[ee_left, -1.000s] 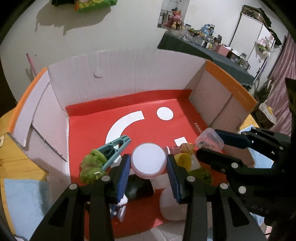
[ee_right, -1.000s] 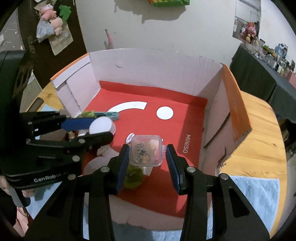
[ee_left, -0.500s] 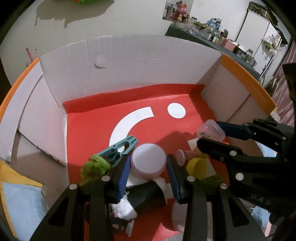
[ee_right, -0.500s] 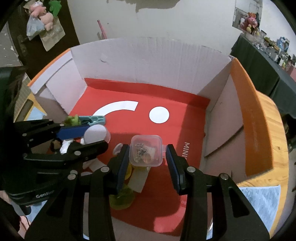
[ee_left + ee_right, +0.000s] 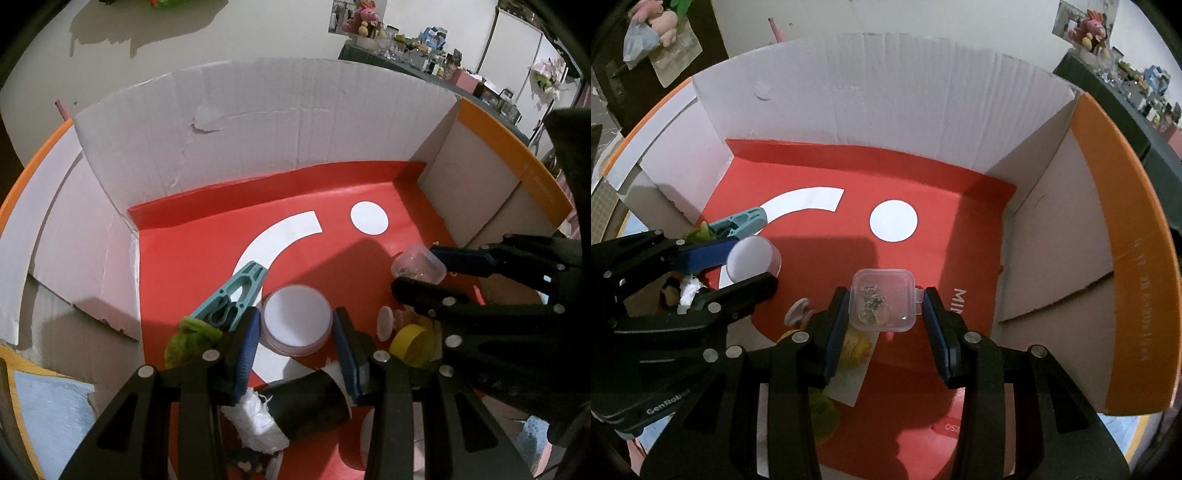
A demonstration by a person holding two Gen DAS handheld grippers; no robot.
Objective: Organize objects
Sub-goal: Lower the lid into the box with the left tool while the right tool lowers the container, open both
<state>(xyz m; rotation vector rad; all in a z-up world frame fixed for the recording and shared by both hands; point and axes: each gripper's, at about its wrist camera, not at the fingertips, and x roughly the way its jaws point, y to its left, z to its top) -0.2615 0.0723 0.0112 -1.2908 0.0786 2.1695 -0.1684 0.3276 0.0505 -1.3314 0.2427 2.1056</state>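
Fingers, left gripper [image 5: 295, 350]: narrowly parted, blue pads pressed on either side of a round, shallow, pink-rimmed jar with a white lid [image 5: 296, 319], held lid-up above the red floor of the box.

Fingers, right gripper [image 5: 882, 325]: narrowly parted, gripping a small square clear plastic case with dark beads inside [image 5: 883, 300], its hinge tab toward the right pad.

Container: open white-walled cardboard box with orange rim [image 5: 1123, 236]; both held items hang inside it, near the front.

Clutter below: teal plastic clip [image 5: 236, 291] beside the left gripper, a fuzzy green tuft [image 5: 188, 338], a black cylinder with white wadding [image 5: 306, 402], and a yellow cap [image 5: 410, 341] under the right gripper.

Open room: bare red floor lies ahead of both grippers, toward the back wall, around the white arc and dot [image 5: 893, 220]; the right-hand half is the clearer. The right gripper is nearer that space. Side walls stand close; likely best to set down forward, clear of the pile.
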